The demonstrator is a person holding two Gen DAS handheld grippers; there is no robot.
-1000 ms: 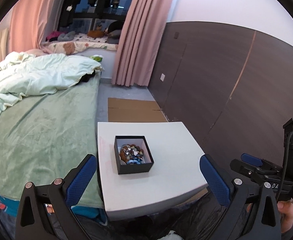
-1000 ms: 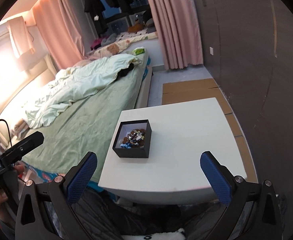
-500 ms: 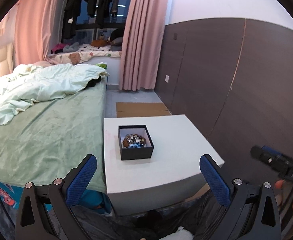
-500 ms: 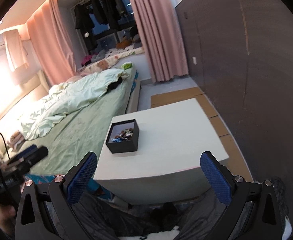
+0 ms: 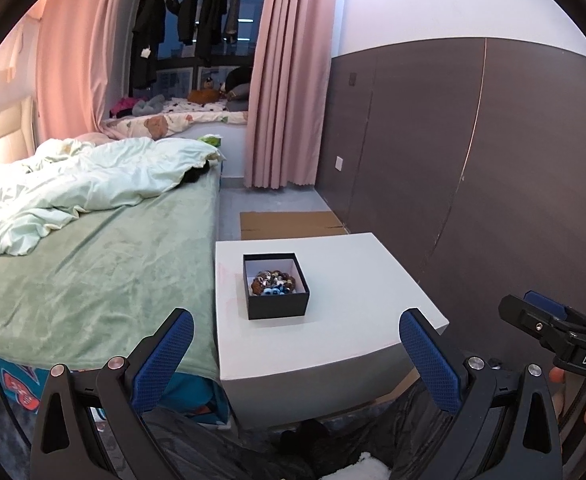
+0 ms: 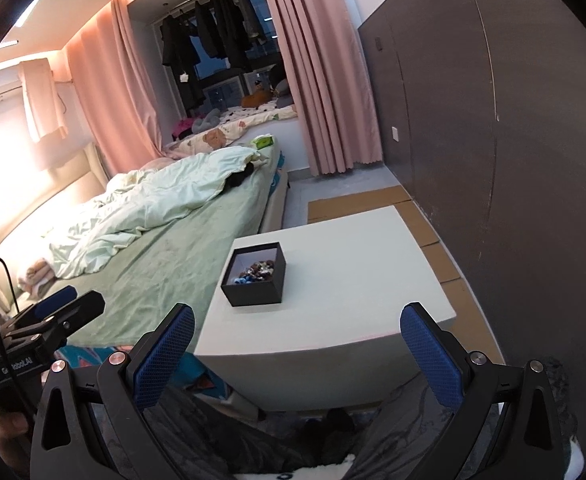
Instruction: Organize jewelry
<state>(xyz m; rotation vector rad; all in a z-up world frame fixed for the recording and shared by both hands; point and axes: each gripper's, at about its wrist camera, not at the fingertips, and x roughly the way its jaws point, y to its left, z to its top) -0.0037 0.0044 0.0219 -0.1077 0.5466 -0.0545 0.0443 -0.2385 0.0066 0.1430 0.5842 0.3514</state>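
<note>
Both tongs spread, empty, hanging short of the counter (image 5: 357,280): left tongs (image 5: 296,354), right tongs (image 6: 297,350). Jewelry (image 5: 273,282) heaped in the black box (image 5: 278,307), left-centre on the counter. Approach from above, pinch one piece, steady the box wall.

We have the table (image 5: 357,280) dead ahead, the open box (image 5: 276,286) on its left half, jewelry (image 5: 273,282) heaped inside it. The bed (image 5: 93,272) runs along the table's left edge, duvet (image 5: 93,178) bunched at its far end. Cardboard (image 5: 293,220) lies flat on the floor behind the table, and the wall (image 5: 473,160) stands close on the right, possibly touching, hard to tell. Curtains (image 5: 289,80) hang beyond.
</note>
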